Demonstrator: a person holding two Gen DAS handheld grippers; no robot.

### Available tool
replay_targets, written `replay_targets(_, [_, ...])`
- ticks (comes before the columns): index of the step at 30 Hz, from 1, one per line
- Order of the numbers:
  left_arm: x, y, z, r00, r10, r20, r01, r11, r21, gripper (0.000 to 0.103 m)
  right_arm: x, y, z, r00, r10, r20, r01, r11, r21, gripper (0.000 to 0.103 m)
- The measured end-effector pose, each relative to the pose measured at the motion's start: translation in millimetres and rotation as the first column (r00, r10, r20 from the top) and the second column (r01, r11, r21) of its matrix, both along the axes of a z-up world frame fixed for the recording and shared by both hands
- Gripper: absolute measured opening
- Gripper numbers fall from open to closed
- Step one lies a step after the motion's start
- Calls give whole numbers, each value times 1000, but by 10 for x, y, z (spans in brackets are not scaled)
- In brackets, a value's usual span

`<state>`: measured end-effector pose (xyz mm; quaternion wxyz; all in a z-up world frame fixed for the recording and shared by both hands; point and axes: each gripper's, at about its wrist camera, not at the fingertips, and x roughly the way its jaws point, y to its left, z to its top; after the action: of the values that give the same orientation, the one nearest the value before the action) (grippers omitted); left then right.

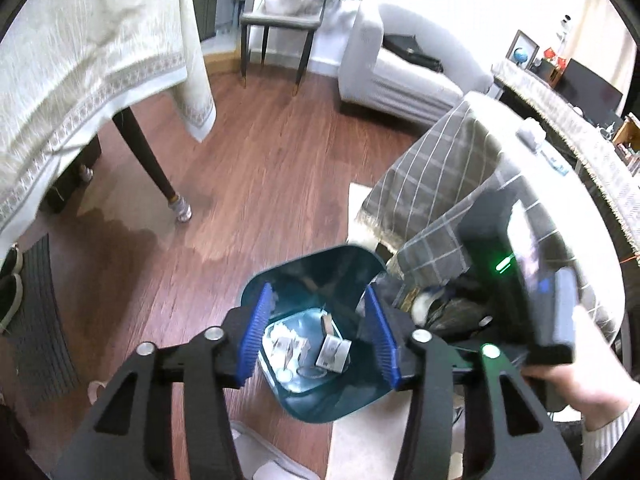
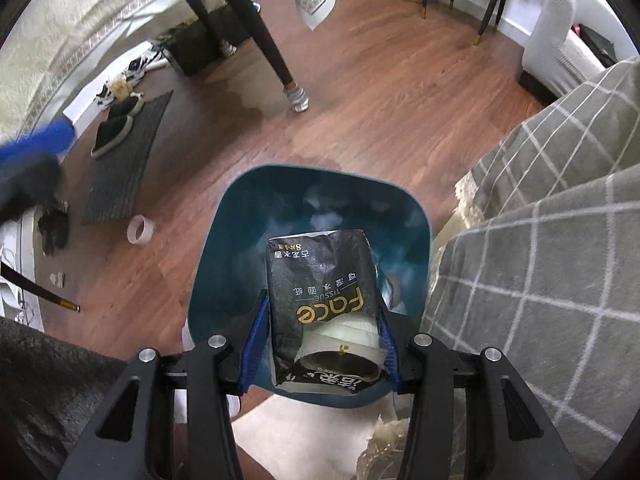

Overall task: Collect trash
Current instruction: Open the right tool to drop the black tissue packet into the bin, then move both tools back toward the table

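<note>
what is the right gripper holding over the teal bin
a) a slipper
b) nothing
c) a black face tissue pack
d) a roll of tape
c: in the right wrist view the right gripper has its jaws closed on a black tissue pack printed "Face Tissue", held above the open teal bin; the tape roll lies on the floor to the side.

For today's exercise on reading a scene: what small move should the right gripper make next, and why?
Probably open the right gripper and let go. Its blue pads clamp the crumpled black tissue packet directly above the open mouth of the teal plastic bin, so the packet should drop inside. The left gripper hangs open and empty over the same bin.
</note>
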<state>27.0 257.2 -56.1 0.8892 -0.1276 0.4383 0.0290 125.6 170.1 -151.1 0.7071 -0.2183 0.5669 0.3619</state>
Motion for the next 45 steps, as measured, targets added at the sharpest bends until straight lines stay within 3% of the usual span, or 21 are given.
replay_targets(5, [-23,-28,193,999,-2,53,2,1000,11,39,-71,51,-168,1000,31,1,-31,998,-61,53])
replay_targets(8, [-24,-30,264,998,-2,69,2,1000,8,38,-108,39,-240,999,48,-10,-49,994,-101,70])
replay_targets(11, [-18,-23,319,996,5,85,-5,1000,-3,38,-167,-9,-222,998,67,18,-64,989,-135,70])
replay_targets(17, [0,-80,494,991,3,133,-3,1000,-5,38,-206,-104,147,998,61,23,-61,998,-4,70])
replay_targets(25, [63,-156,709,981,13,195,-13,1000,-4,39,-318,-354,893,986,63,154,-89,982,169,70])
replay_targets(33, [165,-294,755,979,17,204,-15,1000,-9,39,-295,-812,1475,968,-30,251,-47,954,297,70])
replay_targets(37, [237,-456,772,978,3,207,-2,1000,-4,40,-220,-1099,1667,954,-100,282,-2,941,339,70])
replay_targets(45, [411,-812,779,977,-38,209,40,999,-4,45,-28,-1638,1748,930,-218,294,100,924,369,70])
